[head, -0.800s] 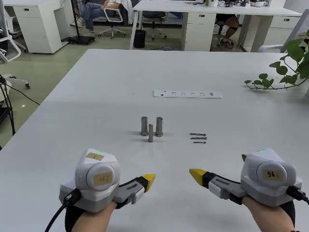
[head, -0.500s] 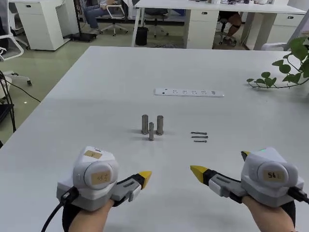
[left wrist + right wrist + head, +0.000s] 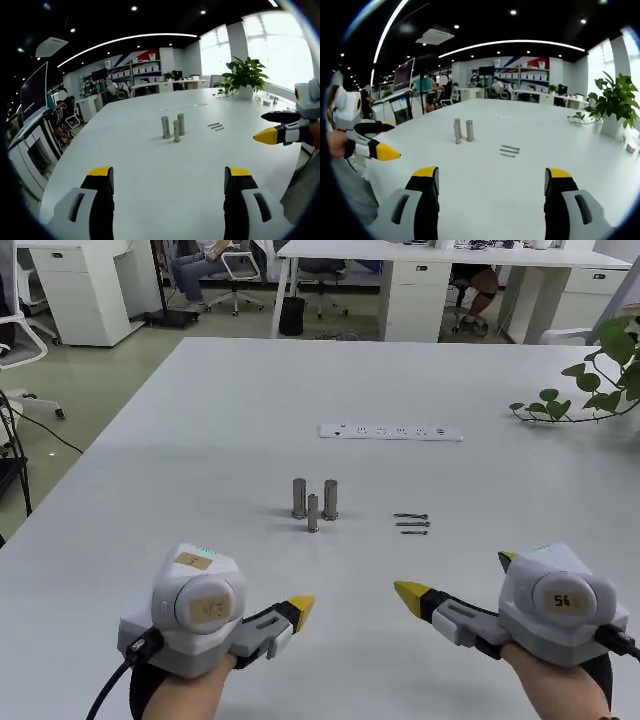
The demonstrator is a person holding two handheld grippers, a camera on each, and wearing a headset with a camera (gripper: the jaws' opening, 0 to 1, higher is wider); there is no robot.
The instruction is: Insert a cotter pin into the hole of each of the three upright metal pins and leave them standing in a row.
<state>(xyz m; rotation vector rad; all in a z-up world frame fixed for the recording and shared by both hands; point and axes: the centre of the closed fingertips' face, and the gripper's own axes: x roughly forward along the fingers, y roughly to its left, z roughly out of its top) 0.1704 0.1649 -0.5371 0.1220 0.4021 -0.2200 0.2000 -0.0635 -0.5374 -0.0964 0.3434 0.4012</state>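
Your left gripper [image 3: 169, 172] and right gripper [image 3: 491, 173] both hover low over the table, their yellow-tipped jaws spread wide. At your 12 o'clock on the smooth, matte white table [image 3: 200, 440], three dull grey metal pins [image 3: 313, 504], short cylinders, stand upright in a tight triangle. At their 3 o'clock three thin dark cotter pins [image 3: 411, 524] lie flat and parallel.

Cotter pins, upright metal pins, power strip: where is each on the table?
cotter pins [image 3: 412, 524], head view, middle one of the three.
upright metal pins [image 3: 313, 512], head view, shaft of the nearest one.
power strip [image 3: 390, 432], head view, middle of its top.
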